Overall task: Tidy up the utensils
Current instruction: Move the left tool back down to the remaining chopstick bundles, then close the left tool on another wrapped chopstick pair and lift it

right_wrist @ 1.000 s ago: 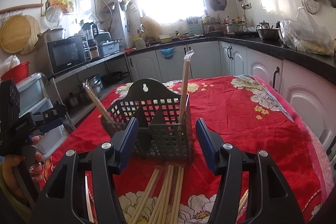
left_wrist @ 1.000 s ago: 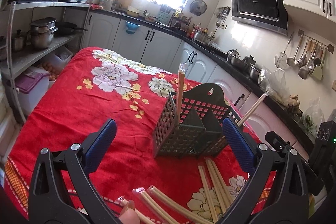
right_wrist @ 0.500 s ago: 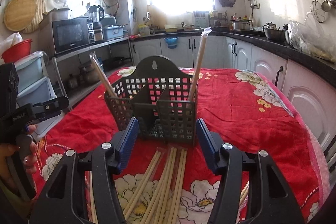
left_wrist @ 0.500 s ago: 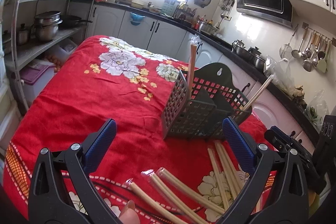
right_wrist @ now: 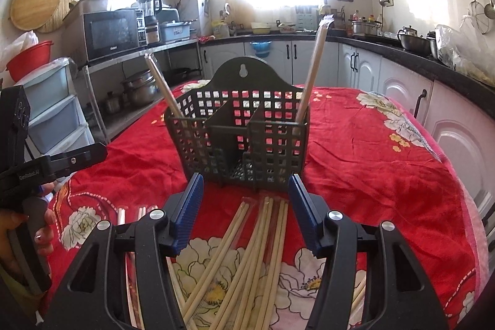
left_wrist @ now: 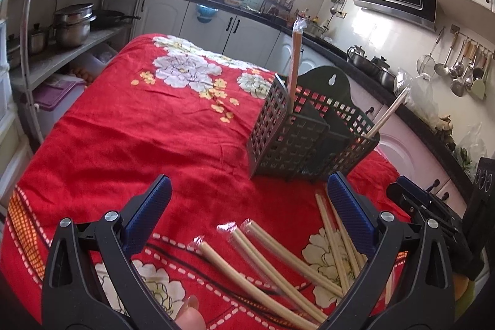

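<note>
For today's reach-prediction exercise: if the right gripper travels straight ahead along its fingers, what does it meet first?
Probably the dark green slotted utensil caddy, standing directly ahead of the open right gripper. The loose chopsticks lie below its line on the cloth, though depth is uncertain.

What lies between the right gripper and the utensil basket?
In the right wrist view, wrapped chopsticks lie on the red cloth between the open right gripper and the basket, their far ends stopping just short of its base.
</note>
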`<action>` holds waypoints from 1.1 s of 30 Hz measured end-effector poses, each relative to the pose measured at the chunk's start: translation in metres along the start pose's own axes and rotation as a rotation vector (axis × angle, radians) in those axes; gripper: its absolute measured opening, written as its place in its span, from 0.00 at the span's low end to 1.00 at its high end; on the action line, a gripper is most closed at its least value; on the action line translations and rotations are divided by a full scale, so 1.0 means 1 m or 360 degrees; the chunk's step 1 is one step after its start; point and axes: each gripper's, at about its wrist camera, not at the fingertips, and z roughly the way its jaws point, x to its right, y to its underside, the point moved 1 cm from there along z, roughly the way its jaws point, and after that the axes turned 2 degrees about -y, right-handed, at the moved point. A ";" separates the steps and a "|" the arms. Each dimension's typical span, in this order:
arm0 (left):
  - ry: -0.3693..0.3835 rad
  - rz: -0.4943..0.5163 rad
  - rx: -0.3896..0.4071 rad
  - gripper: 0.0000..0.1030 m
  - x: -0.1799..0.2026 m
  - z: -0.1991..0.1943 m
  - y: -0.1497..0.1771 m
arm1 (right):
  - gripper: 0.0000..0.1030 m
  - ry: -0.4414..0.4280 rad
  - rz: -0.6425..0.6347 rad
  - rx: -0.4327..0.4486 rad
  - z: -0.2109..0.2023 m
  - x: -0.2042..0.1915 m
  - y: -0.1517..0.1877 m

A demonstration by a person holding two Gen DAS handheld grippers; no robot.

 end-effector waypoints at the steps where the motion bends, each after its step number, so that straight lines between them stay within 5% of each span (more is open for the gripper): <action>1: -0.0001 -0.0003 -0.0009 0.90 -0.001 0.000 0.002 | 0.53 -0.0004 -0.0005 -0.0012 0.001 -0.001 0.001; 17: 0.0027 -0.0113 -0.0246 0.89 -0.021 0.011 0.037 | 0.53 -0.0026 -0.0021 -0.0229 0.026 -0.004 0.013; 28: 0.0116 -0.0229 -0.0400 0.60 -0.032 0.021 0.055 | 0.47 0.0028 -0.0038 -0.0327 0.047 0.002 0.016; 33: 0.0118 -0.0271 -0.0426 0.55 -0.036 0.027 0.057 | 0.42 0.0083 -0.0034 -0.0374 0.062 0.012 0.015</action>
